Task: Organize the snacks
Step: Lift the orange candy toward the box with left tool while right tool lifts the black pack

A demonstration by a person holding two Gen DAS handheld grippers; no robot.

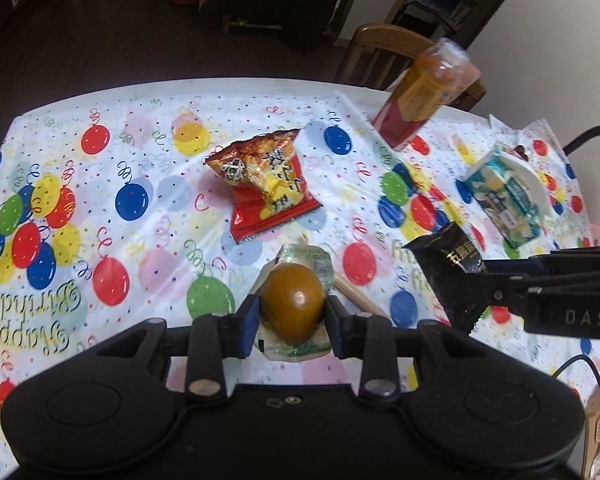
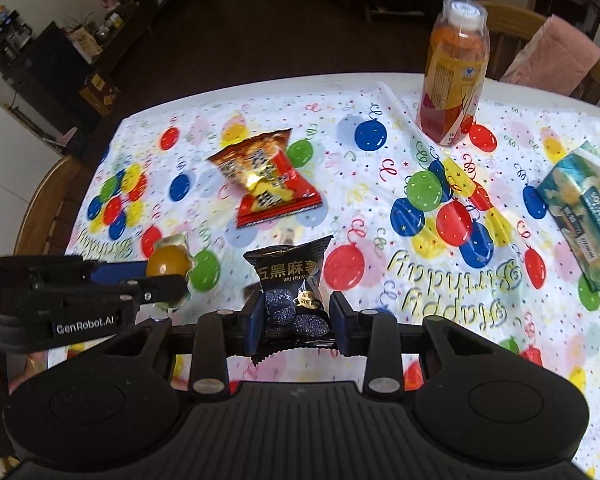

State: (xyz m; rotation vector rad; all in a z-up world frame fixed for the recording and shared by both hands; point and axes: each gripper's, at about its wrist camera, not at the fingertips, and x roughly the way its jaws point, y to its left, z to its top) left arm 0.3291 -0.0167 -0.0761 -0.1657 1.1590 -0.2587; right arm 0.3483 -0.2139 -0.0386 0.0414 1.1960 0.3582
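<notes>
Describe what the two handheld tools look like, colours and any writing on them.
Both tools are matte black plastic with blue finger pads and silver pivot screws. The left tool carries white "GenRobot.AI" lettering; the right tool shows white letters "DAS". A thin black cable trails near the right one.

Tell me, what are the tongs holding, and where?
Left tongs pinch the packaged brown egg around its middle; right tongs pinch the black snack packet at its lower sides.

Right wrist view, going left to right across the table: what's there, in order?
Left gripper holding the wrapped brown egg → red snack bag → black sesame mochi packet in the right gripper → orange juice bottle → teal tissue pack.
</notes>
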